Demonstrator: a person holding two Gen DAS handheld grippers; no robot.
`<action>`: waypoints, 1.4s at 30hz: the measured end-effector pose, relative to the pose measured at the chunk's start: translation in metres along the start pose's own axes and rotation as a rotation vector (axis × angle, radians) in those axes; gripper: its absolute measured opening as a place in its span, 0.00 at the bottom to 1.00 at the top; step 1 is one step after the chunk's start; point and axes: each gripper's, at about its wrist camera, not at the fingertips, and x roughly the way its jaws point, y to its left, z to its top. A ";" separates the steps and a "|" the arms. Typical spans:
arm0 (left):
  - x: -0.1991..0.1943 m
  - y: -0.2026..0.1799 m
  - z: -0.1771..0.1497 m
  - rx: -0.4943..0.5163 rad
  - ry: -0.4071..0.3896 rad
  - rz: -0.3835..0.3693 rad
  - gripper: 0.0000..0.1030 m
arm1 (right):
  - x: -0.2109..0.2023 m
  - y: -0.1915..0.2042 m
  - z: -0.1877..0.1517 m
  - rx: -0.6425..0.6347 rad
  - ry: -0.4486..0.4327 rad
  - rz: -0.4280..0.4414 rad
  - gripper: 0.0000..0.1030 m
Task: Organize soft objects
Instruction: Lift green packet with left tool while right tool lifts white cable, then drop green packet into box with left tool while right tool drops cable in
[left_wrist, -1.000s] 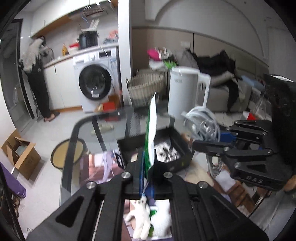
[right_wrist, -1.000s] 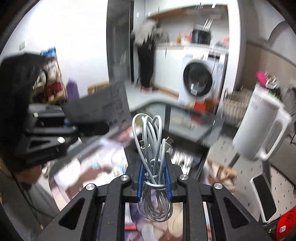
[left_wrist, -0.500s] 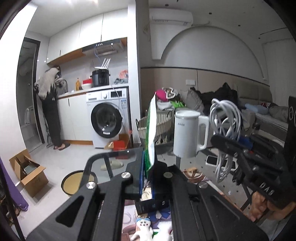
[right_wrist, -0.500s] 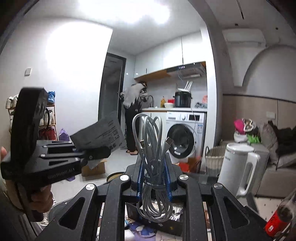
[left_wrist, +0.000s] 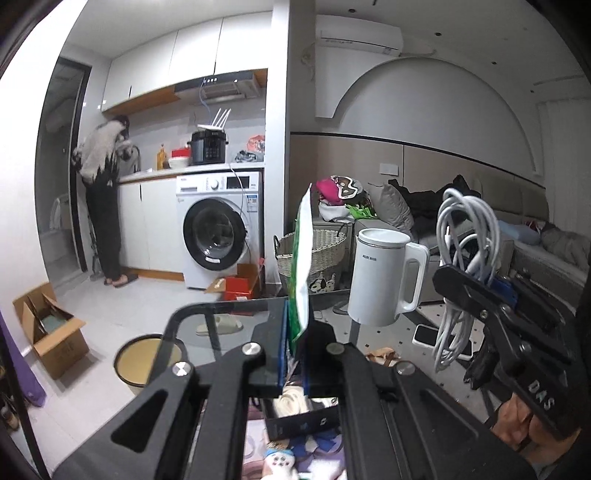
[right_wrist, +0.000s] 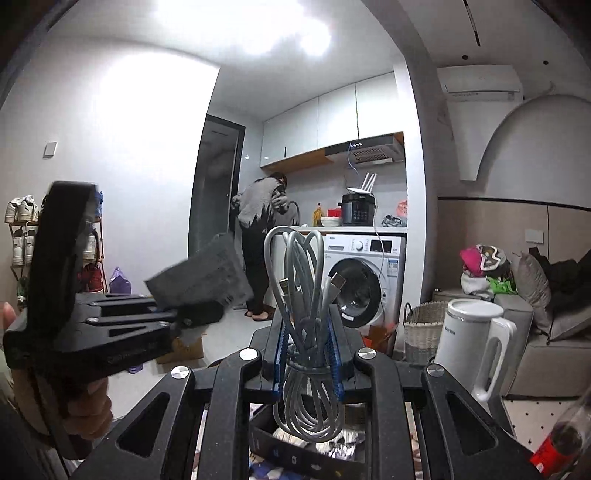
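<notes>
Two grippers, one packet, one cable coil, one box.
Left gripper (left_wrist: 295, 354) fingers pinch the packet (left_wrist: 301, 258); right gripper (right_wrist: 306, 354) fingers clamp the cable (right_wrist: 301, 295). Both are raised higher than before; the box (right_wrist: 295, 448) lies below the fingers.

glass table (left_wrist: 236, 314) | on it: white jug (left_wrist: 380, 277), black box (left_wrist: 306, 424)

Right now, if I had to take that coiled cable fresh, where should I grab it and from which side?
Grip the coiled cable at its wrapped waist, where the right tool is shut on it. The strands are bundled tight there, while the loops above and below hang loose. Come from the side, jaws across the bundle, probably clear of the plug ends.
</notes>
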 end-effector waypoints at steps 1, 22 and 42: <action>0.006 0.000 0.001 -0.005 0.002 0.004 0.03 | 0.000 0.002 0.000 -0.004 -0.004 0.002 0.18; 0.080 0.009 0.011 -0.135 0.070 0.029 0.03 | 0.089 -0.025 -0.005 0.048 0.057 -0.079 0.18; 0.156 0.014 -0.032 -0.160 0.404 0.016 0.03 | 0.161 -0.052 -0.051 0.133 0.369 -0.007 0.18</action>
